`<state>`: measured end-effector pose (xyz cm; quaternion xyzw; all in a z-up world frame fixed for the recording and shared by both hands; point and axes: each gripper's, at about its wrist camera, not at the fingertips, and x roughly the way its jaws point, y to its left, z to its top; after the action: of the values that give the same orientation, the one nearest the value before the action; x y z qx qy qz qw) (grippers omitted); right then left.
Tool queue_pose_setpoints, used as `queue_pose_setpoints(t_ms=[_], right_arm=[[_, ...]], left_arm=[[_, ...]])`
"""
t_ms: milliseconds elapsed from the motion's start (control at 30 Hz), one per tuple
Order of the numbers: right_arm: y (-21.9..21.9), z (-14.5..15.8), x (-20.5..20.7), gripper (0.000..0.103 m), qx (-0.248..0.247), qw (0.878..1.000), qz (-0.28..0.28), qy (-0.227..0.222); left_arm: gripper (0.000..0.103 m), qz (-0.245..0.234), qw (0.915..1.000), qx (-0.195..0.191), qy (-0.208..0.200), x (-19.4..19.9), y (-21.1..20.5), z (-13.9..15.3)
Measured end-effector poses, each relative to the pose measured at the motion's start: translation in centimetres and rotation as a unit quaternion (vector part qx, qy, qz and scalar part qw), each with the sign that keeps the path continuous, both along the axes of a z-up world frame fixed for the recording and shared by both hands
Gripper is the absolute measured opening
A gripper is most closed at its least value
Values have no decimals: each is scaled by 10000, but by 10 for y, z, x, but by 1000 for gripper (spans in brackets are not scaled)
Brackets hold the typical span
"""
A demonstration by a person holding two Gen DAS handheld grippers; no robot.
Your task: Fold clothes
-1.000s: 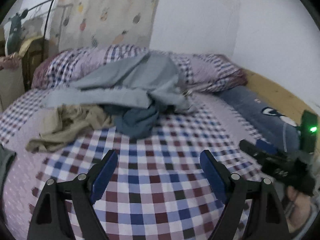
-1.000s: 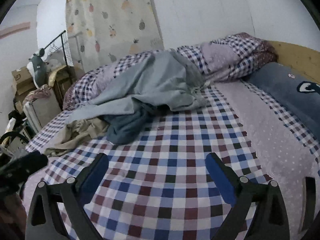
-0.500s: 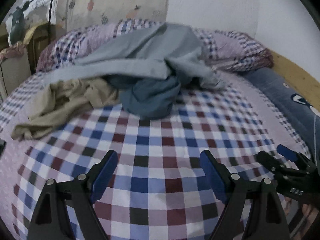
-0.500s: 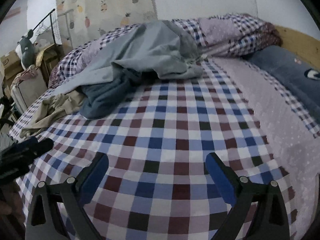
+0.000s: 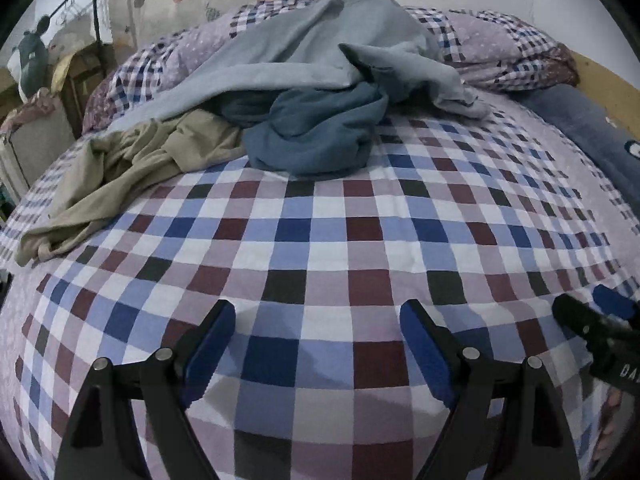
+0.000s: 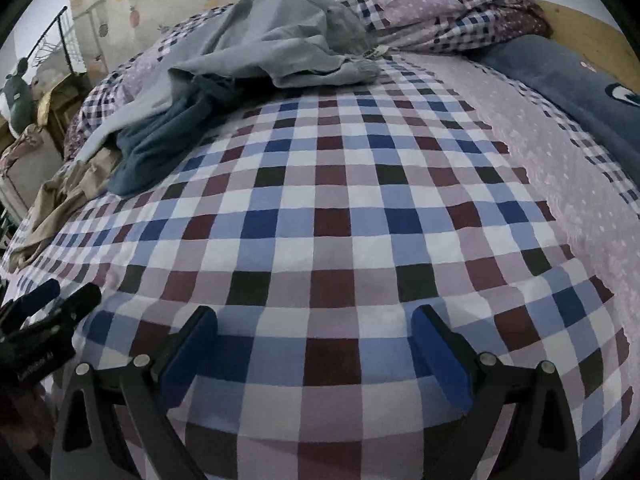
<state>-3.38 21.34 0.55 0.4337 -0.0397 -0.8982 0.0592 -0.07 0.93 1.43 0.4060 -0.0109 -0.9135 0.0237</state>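
Note:
A heap of clothes lies at the far side of the checkered bed (image 5: 320, 248) (image 6: 340, 240): a light grey-blue garment (image 5: 320, 52) (image 6: 272, 40) on top, a dark teal one (image 5: 316, 136) (image 6: 160, 140) under it, and a beige one (image 5: 120, 172) (image 6: 52, 208) spread to the left. My left gripper (image 5: 316, 320) hovers open over bare sheet, well short of the heap. My right gripper (image 6: 314, 324) is open too, holding nothing. Each gripper shows at the edge of the other's view: the right gripper (image 5: 596, 320), the left gripper (image 6: 52, 300).
A rolled checkered quilt (image 5: 500, 48) (image 6: 440, 16) lies behind the clothes. A dark blue pillow (image 5: 592, 128) (image 6: 568, 80) rests along the wooden bedside board (image 6: 592, 28). A clothes rack (image 5: 96, 8) and boxes stand beyond the bed's left edge.
Both grippers have moved forward and lower over the bed toward the clothes heap, which now looks larger and nearer. Both stay open and hold nothing.

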Motion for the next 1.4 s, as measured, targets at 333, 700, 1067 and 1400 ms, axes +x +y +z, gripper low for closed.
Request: queue_pose_setpoints(t_ms=[333, 700, 1067, 1400], right_arm=[[-18, -7, -7, 103, 616, 9981, -60, -79], [-8, -8, -7, 103, 279, 9995, -50, -135], [-10, -8, -8, 103, 274, 9995, -77, -137], [-9, -9, -9, 103, 275, 9995, -75, -136]], left_arm=[[94, -121, 9996, 266, 57, -1, -6, -7], [102, -260, 9983, 522, -52, -5, -7, -9], [103, -248, 9985, 480, -54, -4, -6, -10], [103, -267, 9985, 483, -39, -4, -7, -10]])
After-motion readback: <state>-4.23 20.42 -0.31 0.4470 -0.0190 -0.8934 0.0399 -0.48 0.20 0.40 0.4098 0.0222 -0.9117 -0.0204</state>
